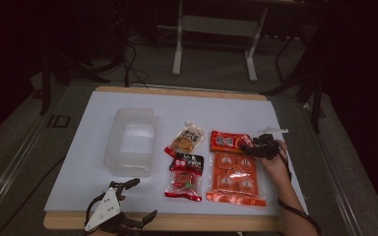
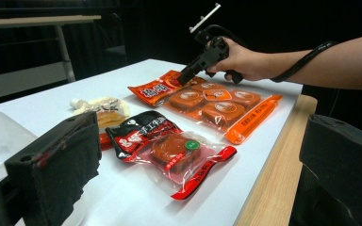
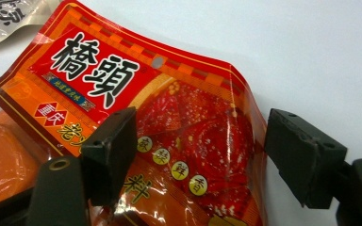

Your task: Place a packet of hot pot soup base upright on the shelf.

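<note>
the orange snack pack (image 1: pixel 236 172) is lying at the table's (image 1: pixel 93 128) right side; my right gripper (image 3: pixel 200 150) is straddling its top corner, jaws spread. the slick film could be slipping out if i'm pinching too shallow.

One camera looks forward and down from above the white-topped table (image 1: pixel 93 147), another rides low on the left gripper (image 1: pixel 128 204) facing across the table, and the third sits very close over the glossy red-orange seasoning packet (image 3: pixel 179 122), which all three views share.
</note>
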`<state>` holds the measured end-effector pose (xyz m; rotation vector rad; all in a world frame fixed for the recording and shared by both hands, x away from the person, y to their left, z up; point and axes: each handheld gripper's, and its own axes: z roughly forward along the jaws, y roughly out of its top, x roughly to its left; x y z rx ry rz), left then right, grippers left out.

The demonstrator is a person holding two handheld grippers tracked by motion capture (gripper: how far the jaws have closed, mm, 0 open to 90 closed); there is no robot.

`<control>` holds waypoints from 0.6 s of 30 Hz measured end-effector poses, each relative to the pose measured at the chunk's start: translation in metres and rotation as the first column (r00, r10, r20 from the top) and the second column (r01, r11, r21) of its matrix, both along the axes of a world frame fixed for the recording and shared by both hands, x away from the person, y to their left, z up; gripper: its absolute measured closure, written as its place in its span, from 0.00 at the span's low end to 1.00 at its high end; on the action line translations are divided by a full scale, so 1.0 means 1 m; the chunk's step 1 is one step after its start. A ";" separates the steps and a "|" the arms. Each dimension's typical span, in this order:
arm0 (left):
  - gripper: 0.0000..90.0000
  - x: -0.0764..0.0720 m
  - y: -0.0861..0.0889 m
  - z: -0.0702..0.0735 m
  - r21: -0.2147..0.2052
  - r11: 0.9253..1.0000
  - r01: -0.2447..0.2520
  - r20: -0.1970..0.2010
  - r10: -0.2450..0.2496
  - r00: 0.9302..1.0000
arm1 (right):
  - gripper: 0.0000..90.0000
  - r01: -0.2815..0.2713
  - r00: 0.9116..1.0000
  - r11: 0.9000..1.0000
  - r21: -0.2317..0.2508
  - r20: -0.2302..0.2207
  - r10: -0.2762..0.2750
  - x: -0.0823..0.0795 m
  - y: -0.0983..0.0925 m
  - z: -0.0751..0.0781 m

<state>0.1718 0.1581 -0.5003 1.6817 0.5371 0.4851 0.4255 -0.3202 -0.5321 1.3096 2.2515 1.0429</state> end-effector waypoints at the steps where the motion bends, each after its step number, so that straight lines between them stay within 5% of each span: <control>1: 0.00 0.000 0.000 0.000 0.000 1.000 0.001 0.000 -0.001 1.000 | 0.31 -0.002 1.000 1.000 -0.002 -0.002 0.002 0.000 0.001 0.000; 18: 0.00 -0.001 -0.002 0.000 0.002 1.000 0.009 -0.004 -0.009 1.000 | 0.90 0.004 0.999 0.987 -0.162 0.043 0.003 -0.008 0.017 0.006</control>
